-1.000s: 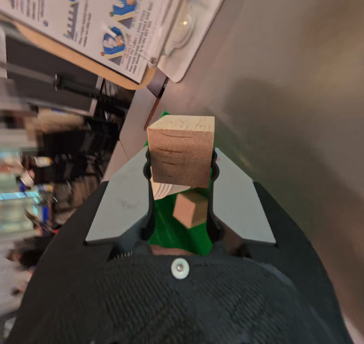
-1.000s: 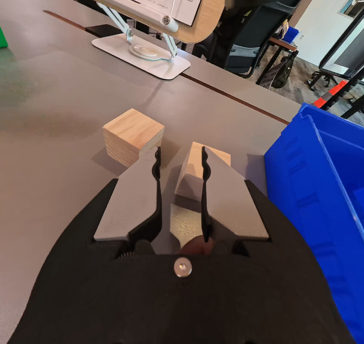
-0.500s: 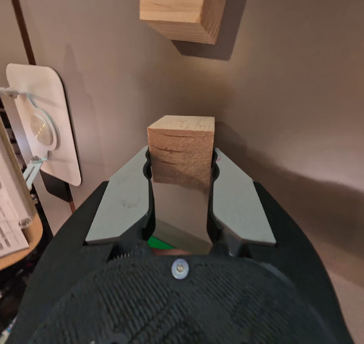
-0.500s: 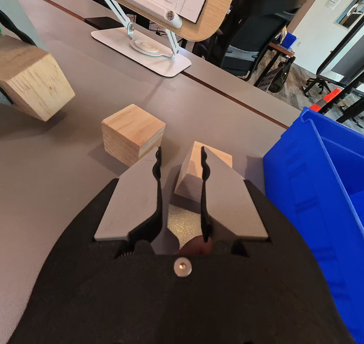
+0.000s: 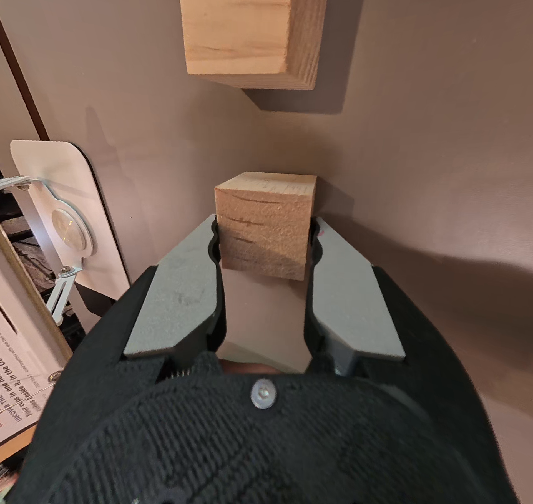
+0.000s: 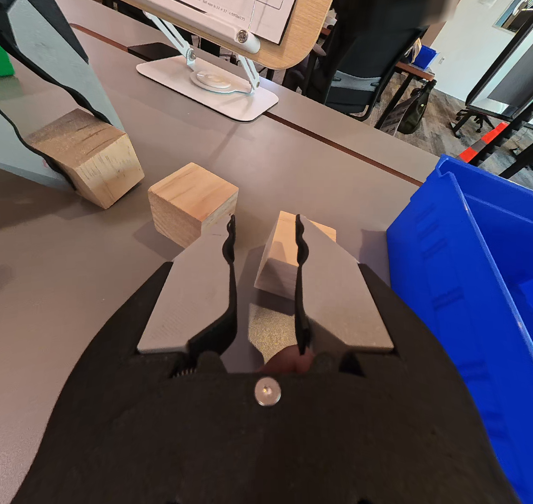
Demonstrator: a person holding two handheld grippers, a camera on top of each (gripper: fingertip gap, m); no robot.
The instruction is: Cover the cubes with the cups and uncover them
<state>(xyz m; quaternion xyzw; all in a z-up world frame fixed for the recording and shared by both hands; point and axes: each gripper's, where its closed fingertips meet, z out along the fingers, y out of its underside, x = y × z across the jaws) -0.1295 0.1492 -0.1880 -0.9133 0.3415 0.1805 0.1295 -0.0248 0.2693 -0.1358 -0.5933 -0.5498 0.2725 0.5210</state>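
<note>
Since a moment ago, the left gripper (image 5: 264,230) has come down beside the others with its wooden cube (image 5: 265,225), both pads pressing it, low over the grey bench (image 6: 288,150). Three cubes in all: a second (image 6: 193,199) and third (image 6: 284,248) rest on the bench. The right gripper (image 6: 264,230) hovers half open, holding nothing.

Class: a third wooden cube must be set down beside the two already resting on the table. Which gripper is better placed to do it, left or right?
Left. The left gripper already clamps a wooden cube just above the table; the right gripper is open and holds nothing.
</note>
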